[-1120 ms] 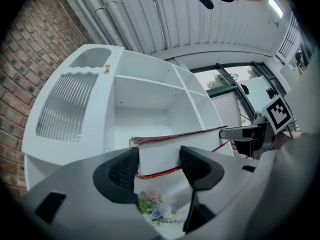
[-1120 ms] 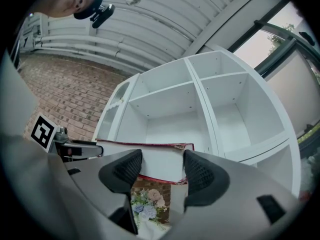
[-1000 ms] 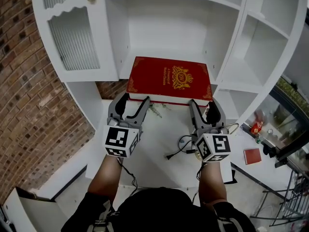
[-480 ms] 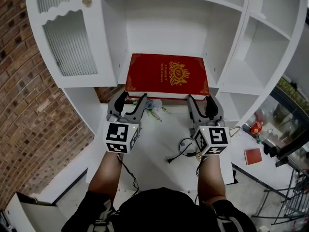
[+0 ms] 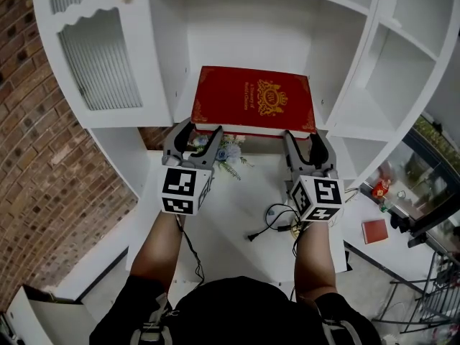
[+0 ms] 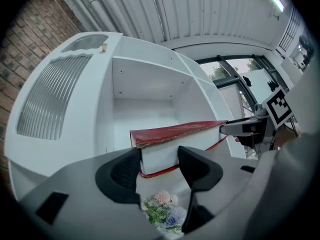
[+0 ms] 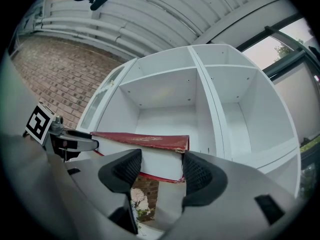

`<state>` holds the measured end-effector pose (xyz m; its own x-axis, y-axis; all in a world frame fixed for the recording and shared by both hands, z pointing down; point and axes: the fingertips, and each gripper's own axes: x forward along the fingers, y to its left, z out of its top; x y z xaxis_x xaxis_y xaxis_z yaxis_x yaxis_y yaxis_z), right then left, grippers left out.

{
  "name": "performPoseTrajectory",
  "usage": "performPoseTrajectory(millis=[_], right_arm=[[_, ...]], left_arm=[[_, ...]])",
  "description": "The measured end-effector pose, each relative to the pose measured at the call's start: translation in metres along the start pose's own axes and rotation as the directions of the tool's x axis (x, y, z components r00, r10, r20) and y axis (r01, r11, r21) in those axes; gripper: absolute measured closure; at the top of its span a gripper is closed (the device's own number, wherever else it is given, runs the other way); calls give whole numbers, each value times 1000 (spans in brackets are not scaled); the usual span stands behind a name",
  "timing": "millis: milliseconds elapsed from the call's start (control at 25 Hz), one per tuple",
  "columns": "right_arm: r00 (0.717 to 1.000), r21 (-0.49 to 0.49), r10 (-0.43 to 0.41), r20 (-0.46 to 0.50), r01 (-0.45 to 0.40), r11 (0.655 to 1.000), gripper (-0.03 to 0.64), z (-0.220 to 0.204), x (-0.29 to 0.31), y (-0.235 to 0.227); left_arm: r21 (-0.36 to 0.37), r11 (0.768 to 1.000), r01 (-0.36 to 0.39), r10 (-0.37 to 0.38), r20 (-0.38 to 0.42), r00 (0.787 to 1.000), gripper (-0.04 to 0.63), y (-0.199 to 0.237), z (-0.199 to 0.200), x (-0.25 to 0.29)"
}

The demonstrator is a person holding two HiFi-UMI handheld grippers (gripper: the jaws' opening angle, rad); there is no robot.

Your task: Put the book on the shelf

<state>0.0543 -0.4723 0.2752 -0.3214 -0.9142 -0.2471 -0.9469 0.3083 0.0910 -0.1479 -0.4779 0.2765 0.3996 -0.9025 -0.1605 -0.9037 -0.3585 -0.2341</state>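
Observation:
A red book with a gold crest lies flat on the floor of the middle compartment of the white shelf unit, its near edge a little past the shelf front. My left gripper is at the book's near left corner. Its jaws are closing, and the white page edge shows just beyond the gap, not pinched. My right gripper stands open at the near right corner, with the book just beyond its tips.
A small bunch of artificial flowers lies on the white desk under the grippers, and a black cable nearer me. A ribbed-glass cupboard door flanks the compartment on the left, open side shelves on the right. A brick wall runs along the left.
The book has slid deeper into the middle compartment. Both grippers have followed it forward, and the left jaws stand slightly narrower.

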Motion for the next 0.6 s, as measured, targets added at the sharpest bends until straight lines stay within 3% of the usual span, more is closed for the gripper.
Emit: performPoseTrajectory(millis=[240, 600], right_arm=[[1000, -6, -16, -11, 16, 1000, 341, 0, 11, -6], [998, 23, -47, -32, 47, 999, 345, 0, 31, -16]], left_arm=[[11, 1000, -4, 4, -7, 1000, 348, 3, 1, 12], [-58, 998, 4, -6, -24, 1000, 356, 10, 0, 26]])
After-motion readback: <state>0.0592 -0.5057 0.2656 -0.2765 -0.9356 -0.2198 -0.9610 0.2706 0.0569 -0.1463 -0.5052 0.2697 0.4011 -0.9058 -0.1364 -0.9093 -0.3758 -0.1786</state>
